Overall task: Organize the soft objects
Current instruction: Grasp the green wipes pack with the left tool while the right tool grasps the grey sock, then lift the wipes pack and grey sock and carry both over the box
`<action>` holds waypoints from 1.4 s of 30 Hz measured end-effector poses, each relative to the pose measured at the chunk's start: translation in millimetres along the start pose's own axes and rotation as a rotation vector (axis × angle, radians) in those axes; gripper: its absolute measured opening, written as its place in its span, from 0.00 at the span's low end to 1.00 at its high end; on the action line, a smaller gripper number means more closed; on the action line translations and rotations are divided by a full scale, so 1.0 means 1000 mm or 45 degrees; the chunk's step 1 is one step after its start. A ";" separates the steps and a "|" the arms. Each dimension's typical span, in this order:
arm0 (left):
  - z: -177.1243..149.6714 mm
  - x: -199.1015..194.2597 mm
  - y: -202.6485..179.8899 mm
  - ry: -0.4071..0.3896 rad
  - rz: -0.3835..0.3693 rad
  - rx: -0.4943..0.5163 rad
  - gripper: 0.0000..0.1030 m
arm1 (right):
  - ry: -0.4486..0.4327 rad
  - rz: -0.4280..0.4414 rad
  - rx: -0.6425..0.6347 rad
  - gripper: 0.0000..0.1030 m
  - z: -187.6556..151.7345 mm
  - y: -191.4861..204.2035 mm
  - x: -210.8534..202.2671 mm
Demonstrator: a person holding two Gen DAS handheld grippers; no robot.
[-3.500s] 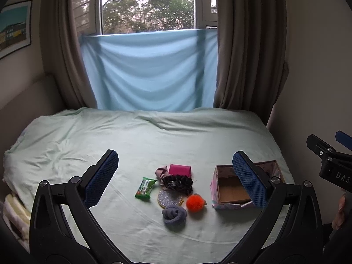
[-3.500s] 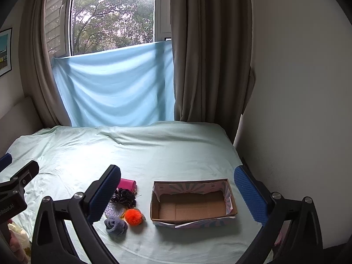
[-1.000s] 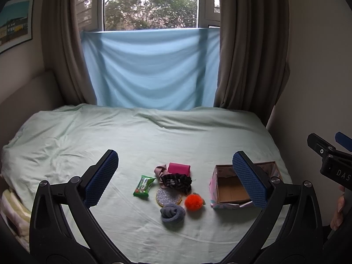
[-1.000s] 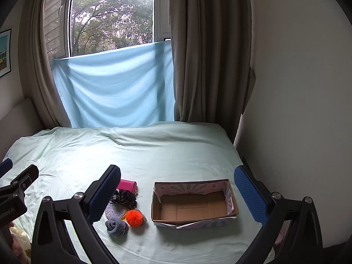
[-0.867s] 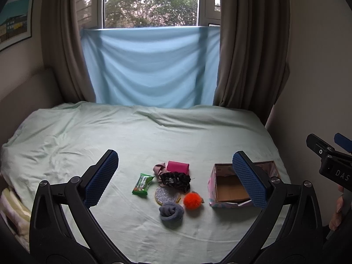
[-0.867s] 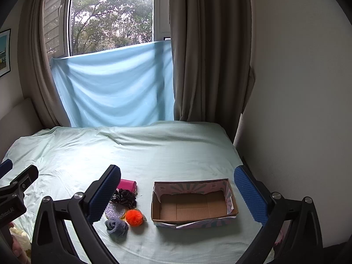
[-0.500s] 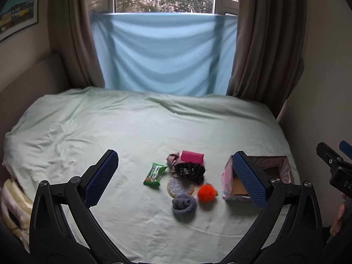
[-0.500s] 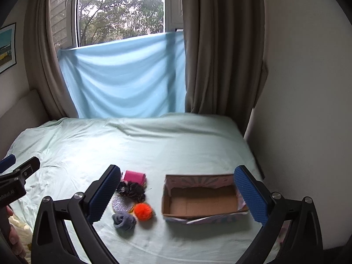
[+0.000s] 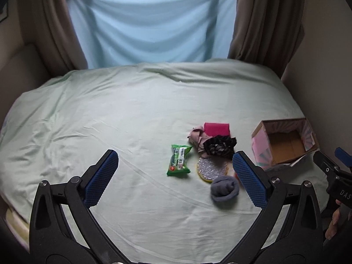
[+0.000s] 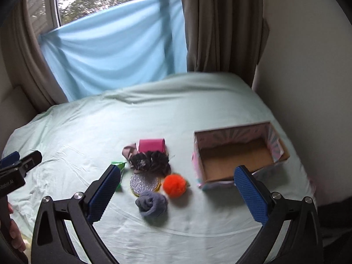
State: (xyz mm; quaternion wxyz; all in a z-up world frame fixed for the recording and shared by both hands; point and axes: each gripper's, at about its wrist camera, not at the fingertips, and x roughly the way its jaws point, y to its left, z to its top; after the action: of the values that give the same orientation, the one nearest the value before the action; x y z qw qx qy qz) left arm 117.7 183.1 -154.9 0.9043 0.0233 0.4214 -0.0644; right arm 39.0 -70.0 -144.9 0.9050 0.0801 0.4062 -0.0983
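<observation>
A cluster of soft things lies on the pale green bed sheet (image 9: 110, 121): a grey rolled sock (image 10: 151, 203), an orange pompom (image 10: 175, 186), a glittery round pad (image 10: 144, 182), a black scrunchie (image 10: 151, 160), a magenta block (image 10: 151, 145), a pink cloth (image 9: 195, 135) and a green packet (image 9: 179, 159). An empty cardboard box (image 10: 237, 154) stands to their right; it also shows in the left wrist view (image 9: 283, 145). My left gripper (image 9: 175, 178) is open and empty, above the sheet near the packet. My right gripper (image 10: 179, 194) is open and empty, over the sock and pompom.
A blue cloth (image 9: 149, 22) hangs over the window between brown curtains (image 10: 220, 26). A wall (image 10: 308, 66) runs close along the bed's right side, just beyond the box. The sheet spreads wide to the left of the cluster.
Both grippers have moved forward and down toward the cluster, which now looks larger and closer. Both stayed open. The objects and the box have not moved.
</observation>
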 end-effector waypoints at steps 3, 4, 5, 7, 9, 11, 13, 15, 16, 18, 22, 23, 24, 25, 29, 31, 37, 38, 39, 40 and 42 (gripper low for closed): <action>-0.002 0.040 0.015 0.047 -0.050 0.040 1.00 | 0.036 -0.012 0.045 1.00 -0.015 0.016 0.025; -0.003 0.055 0.018 0.061 -0.066 0.056 1.00 | 0.049 -0.021 0.057 1.00 -0.022 0.023 0.038; -0.004 0.071 0.021 0.076 -0.081 0.072 1.00 | 0.056 -0.027 0.063 1.00 -0.026 0.026 0.046; -0.008 0.105 0.025 0.100 -0.120 0.095 1.00 | 0.082 -0.038 0.087 1.00 -0.038 0.035 0.068; -0.012 0.135 0.025 0.128 -0.155 0.105 1.00 | 0.102 -0.042 0.117 1.00 -0.050 0.042 0.088; -0.018 0.169 0.025 0.158 -0.190 0.106 1.00 | 0.117 -0.045 0.148 1.00 -0.062 0.046 0.111; -0.024 0.201 0.024 0.183 -0.206 0.111 1.00 | 0.131 -0.060 0.163 1.00 -0.076 0.051 0.136; -0.031 0.234 0.020 0.211 -0.223 0.120 0.99 | 0.138 -0.086 0.165 1.00 -0.089 0.054 0.158; -0.034 0.244 0.019 0.221 -0.228 0.124 0.99 | 0.143 -0.090 0.168 1.00 -0.095 0.056 0.168; -0.042 0.273 0.015 0.252 -0.235 0.131 0.98 | 0.159 -0.098 0.176 1.00 -0.106 0.059 0.188; -0.057 0.317 0.012 0.303 -0.230 0.126 0.95 | 0.183 -0.136 0.166 1.00 -0.129 0.062 0.224; -0.060 0.323 0.012 0.314 -0.230 0.126 0.93 | 0.182 -0.141 0.162 1.00 -0.133 0.062 0.230; -0.064 0.332 0.011 0.326 -0.229 0.129 0.91 | 0.185 -0.143 0.160 1.00 -0.137 0.062 0.235; -0.066 0.338 0.011 0.336 -0.225 0.132 0.89 | 0.190 -0.139 0.163 1.00 -0.141 0.062 0.242; -0.079 0.363 0.010 0.383 -0.222 0.135 0.73 | 0.216 -0.129 0.166 0.99 -0.153 0.062 0.260; -0.084 0.370 0.009 0.394 -0.226 0.130 0.69 | 0.230 -0.111 0.171 0.95 -0.157 0.062 0.267; -0.090 0.361 -0.004 0.336 -0.227 0.206 0.44 | 0.251 -0.057 0.130 0.78 -0.162 0.070 0.276; -0.090 0.360 -0.007 0.333 -0.215 0.222 0.42 | 0.255 -0.057 0.122 0.74 -0.162 0.071 0.277; -0.090 0.357 -0.006 0.334 -0.215 0.229 0.41 | 0.258 -0.053 0.120 0.72 -0.161 0.072 0.278; -0.090 0.357 -0.007 0.332 -0.225 0.229 0.38 | 0.258 -0.047 0.119 0.71 -0.161 0.072 0.278; -0.090 0.353 -0.009 0.323 -0.225 0.232 0.36 | 0.257 -0.039 0.119 0.66 -0.161 0.070 0.277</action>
State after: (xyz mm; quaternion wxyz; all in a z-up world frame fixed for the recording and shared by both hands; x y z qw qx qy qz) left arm 272.9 148.6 -482.5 0.8288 0.0757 0.5250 -0.1782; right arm 120.4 3.0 -454.1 0.8531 0.1257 0.4914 -0.1223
